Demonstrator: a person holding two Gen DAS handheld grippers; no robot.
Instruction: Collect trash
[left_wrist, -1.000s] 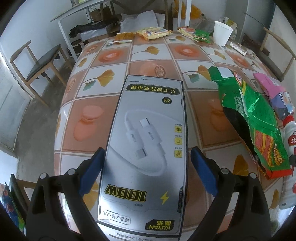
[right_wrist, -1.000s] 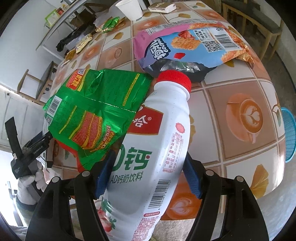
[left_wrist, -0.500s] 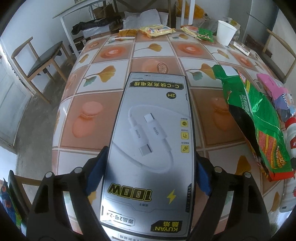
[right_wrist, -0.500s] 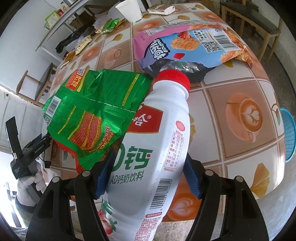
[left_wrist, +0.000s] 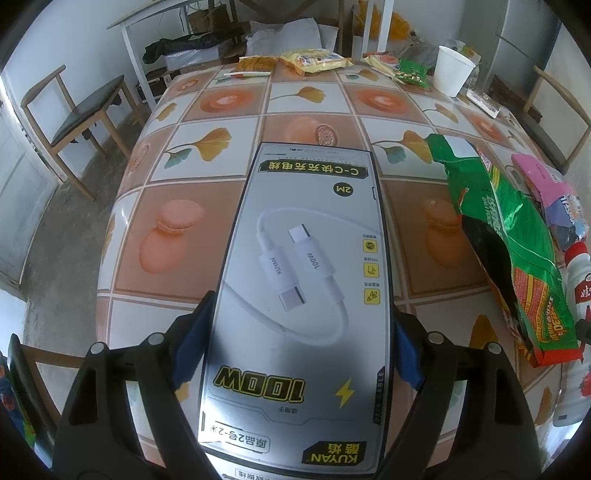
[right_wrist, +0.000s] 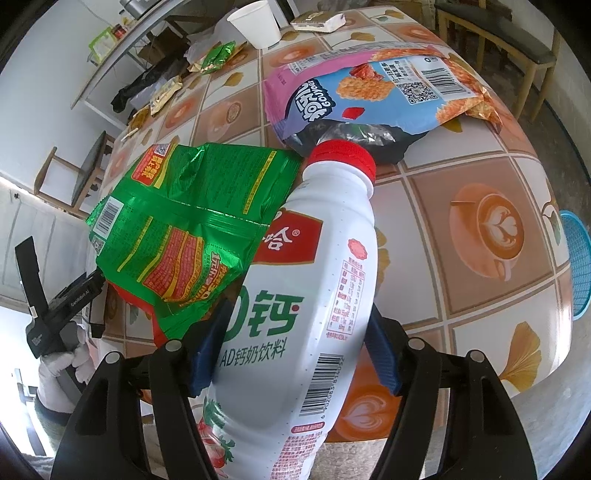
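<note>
Now my left claw (left_wrist: 299, 347) tilts steeply down, its jaws just closed onto the sides of the cable box (left_wrist: 306, 295) on the table (left_wrist: 207, 110). My right claw (right_wrist: 293, 350), equally steep, clamps the white drink bottle (right_wrist: 306, 295) beside the green wrapper (right_wrist: 184, 229).

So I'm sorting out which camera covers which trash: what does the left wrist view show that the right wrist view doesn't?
Only the left wrist view: the grey cable box between the left gripper fingers.
Only the right wrist view: the bottle's body and label between the right gripper fingers, and a blue basket beyond the table edge.
Both: the white bottle with its red cap, green snack bag, pink and blue snack bag, white paper cup and tiled tablecloth.
</note>
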